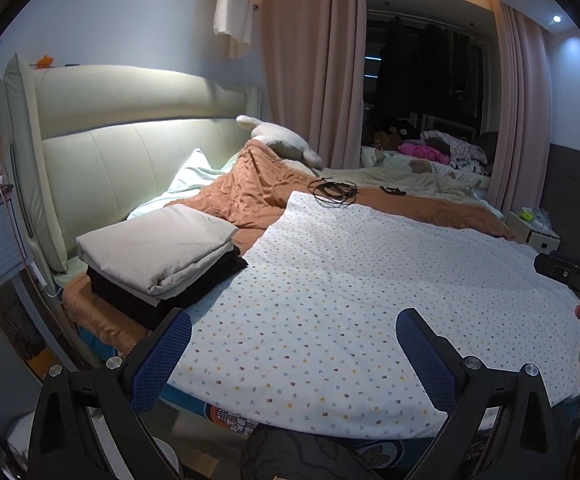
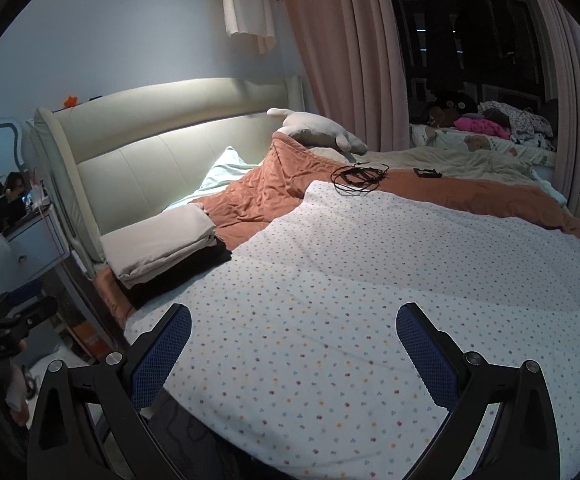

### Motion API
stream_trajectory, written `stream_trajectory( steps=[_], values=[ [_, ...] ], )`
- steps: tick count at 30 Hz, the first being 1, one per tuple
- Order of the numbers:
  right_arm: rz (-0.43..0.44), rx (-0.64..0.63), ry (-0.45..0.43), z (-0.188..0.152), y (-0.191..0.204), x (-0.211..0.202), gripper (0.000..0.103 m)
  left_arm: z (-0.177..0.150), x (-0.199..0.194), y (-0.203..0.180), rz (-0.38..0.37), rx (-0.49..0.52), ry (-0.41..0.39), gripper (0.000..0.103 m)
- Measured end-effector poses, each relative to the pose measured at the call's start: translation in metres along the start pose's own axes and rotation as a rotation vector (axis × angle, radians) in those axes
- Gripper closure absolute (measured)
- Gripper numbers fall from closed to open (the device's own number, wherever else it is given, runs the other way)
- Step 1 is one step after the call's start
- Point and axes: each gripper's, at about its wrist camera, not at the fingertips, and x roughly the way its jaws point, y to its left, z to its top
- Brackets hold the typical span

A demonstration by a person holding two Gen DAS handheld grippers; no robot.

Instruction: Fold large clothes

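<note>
A large white cloth with small coloured dots [image 1: 353, 280] [image 2: 369, 288] lies spread flat over the near part of the bed. My left gripper [image 1: 293, 344] hovers open above its near edge, nothing between the blue pads [image 1: 162, 360]. My right gripper [image 2: 293, 344] is open too, over the cloth's near part, empty. A folded pile, a beige piece [image 1: 158, 248] [image 2: 162, 240] on black pieces [image 1: 178, 288], sits at the cloth's left, by the headboard. The right gripper's body [image 1: 573, 280] shows at the right edge of the left wrist view.
An orange quilt [image 1: 258, 196] [image 2: 274, 196] is bunched behind the cloth. Black cords [image 1: 331, 190] [image 2: 359, 178] lie on it at the cloth's far edge. A white plush pillow [image 1: 282, 140], cream headboard [image 1: 130, 160], pink curtains [image 1: 309, 60] and a nightstand [image 2: 30, 240] surround the bed.
</note>
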Motion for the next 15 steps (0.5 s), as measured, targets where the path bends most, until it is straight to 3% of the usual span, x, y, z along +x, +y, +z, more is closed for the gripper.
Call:
stream_trajectory(
  steps=[15],
  values=[
    [-0.110, 0.010, -0.082, -0.058, -0.010, -0.096, 0.000, -0.037, -0.064, -0.005, -0.077, 0.005, -0.064, 0.000]
  ],
)
